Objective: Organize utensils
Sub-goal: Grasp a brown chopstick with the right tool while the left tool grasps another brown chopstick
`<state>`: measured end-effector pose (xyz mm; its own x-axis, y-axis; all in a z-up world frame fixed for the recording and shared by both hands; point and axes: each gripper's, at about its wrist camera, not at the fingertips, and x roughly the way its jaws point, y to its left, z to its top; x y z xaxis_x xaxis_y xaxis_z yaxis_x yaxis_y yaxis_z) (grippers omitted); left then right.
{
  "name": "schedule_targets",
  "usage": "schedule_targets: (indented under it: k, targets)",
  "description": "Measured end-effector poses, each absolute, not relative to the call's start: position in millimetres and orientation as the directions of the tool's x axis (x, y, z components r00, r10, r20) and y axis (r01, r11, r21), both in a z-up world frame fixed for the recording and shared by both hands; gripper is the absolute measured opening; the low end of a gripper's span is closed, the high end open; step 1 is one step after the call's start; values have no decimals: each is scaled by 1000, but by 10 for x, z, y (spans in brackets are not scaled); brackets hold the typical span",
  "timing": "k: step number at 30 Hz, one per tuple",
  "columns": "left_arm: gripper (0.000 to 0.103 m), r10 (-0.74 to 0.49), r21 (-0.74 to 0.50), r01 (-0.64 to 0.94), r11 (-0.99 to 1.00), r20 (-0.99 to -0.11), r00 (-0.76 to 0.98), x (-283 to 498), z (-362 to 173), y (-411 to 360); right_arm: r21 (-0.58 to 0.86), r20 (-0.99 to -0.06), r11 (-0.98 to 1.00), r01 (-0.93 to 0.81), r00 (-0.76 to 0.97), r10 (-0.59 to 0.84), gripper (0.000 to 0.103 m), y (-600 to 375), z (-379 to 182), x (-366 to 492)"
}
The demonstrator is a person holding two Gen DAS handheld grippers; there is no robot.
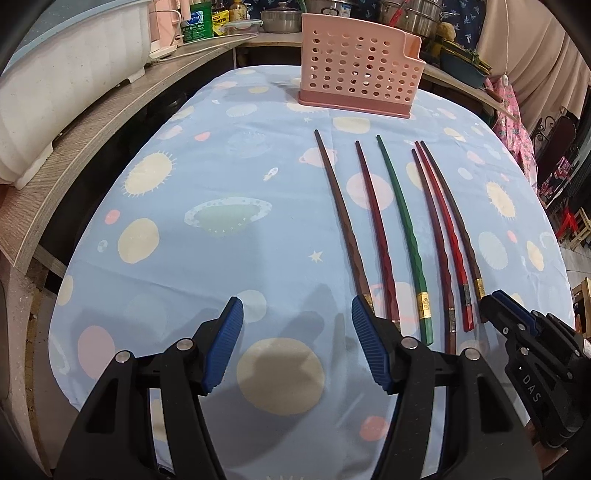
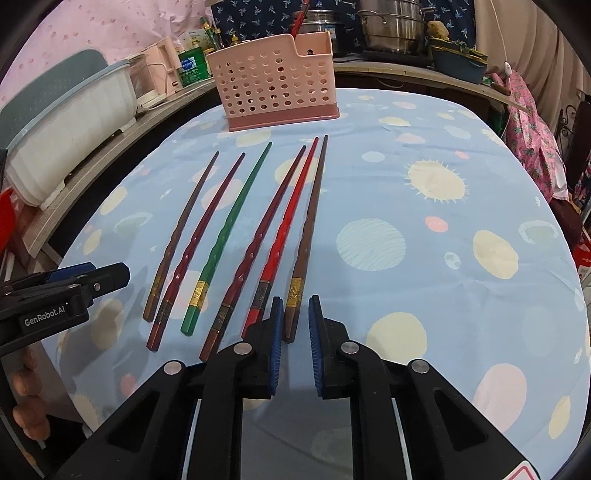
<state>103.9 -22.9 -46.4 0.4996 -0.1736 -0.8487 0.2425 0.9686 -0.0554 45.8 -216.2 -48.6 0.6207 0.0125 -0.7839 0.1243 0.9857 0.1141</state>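
Note:
Several chopsticks lie side by side on the blue planet-print tablecloth [image 2: 424, 258], thick ends toward me: brown, dark red, a green one [image 2: 225, 236], dark red, a bright red one [image 2: 286, 229] and a brown one [image 2: 306, 236]. A pink perforated holder [image 2: 275, 92] stands at the far edge with one red chopstick in it; it also shows in the left wrist view [image 1: 356, 66]. My right gripper [image 2: 295, 312] is narrowly open with its pads on either side of the rightmost brown chopstick's thick end. My left gripper [image 1: 297, 314] is wide open and empty, left of the chopsticks [image 1: 402, 229].
A white dish rack [image 1: 62, 92] sits on a wooden counter [image 1: 96, 125] to the left. Bottles, steel pots [image 2: 391, 26] and a blue basin [image 2: 458, 66] crowd the shelf behind the table. Pink cloth [image 2: 532, 133] hangs at the right.

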Motion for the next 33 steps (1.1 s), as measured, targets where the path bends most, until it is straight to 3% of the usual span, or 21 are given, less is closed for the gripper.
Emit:
schedule_targets:
  k: [14, 25, 28, 33]
  targets:
    - [62, -201, -73, 277, 958, -861, 467, 1019, -568, -396, 137, -779, 973, 185, 627, -9, 7, -2379, -503, 378]
    - [60, -151, -12, 279, 960, -863, 482, 1029, -678, -477, 148, -781, 973, 180, 624, 3, 8, -2395, -511, 374]
    - [58, -148, -8, 278, 961, -860, 487, 1038, -679, -465, 156, -783, 971, 182, 622, 10, 8, -2399, -526, 385]
    - [41, -148, -10, 271, 963, -856, 495, 1069, -666, -440, 170, -782, 969, 182, 622, 20, 9, -2406, -522, 457]
